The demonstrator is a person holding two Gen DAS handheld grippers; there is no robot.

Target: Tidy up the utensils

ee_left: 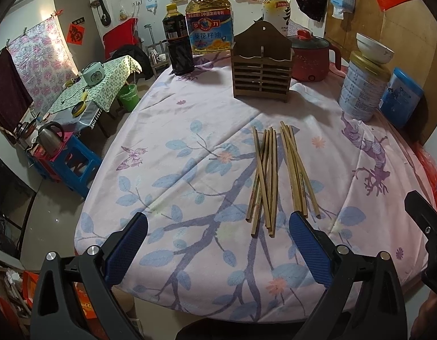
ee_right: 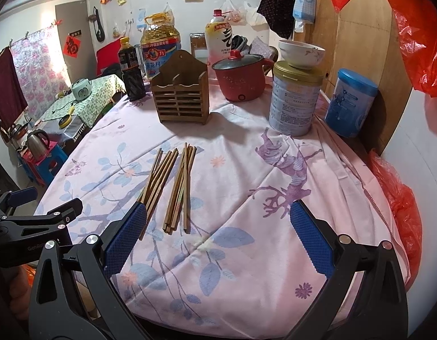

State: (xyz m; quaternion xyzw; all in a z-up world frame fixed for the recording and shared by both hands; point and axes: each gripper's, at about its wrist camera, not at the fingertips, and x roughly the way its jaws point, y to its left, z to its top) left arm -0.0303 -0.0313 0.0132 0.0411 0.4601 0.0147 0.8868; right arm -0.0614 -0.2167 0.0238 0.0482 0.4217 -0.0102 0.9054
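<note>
Several wooden chopsticks [ee_left: 275,175] lie in two loose bundles on the pink floral tablecloth [ee_left: 190,141]; they also show in the right wrist view [ee_right: 173,187]. A brown wooden utensil holder [ee_left: 261,68] stands upright behind them, empty as far as I can see, and shows in the right wrist view [ee_right: 181,96] too. My left gripper [ee_left: 218,226] is open and empty, near the chopsticks' near ends. My right gripper [ee_right: 218,221] is open and empty, its left pad [ee_right: 127,235] over one bundle's near ends. Each gripper shows at the edge of the other's view.
Behind the holder stand a dark sauce bottle [ee_left: 177,45], a big oil jug [ee_left: 210,19], a red electric pot [ee_left: 312,56], a tin with a bowl on it [ee_left: 363,85] and a blue canister [ee_left: 400,96]. A wooden board [ee_right: 360,56] stands on the right. The table edge [ee_left: 88,198] drops off left.
</note>
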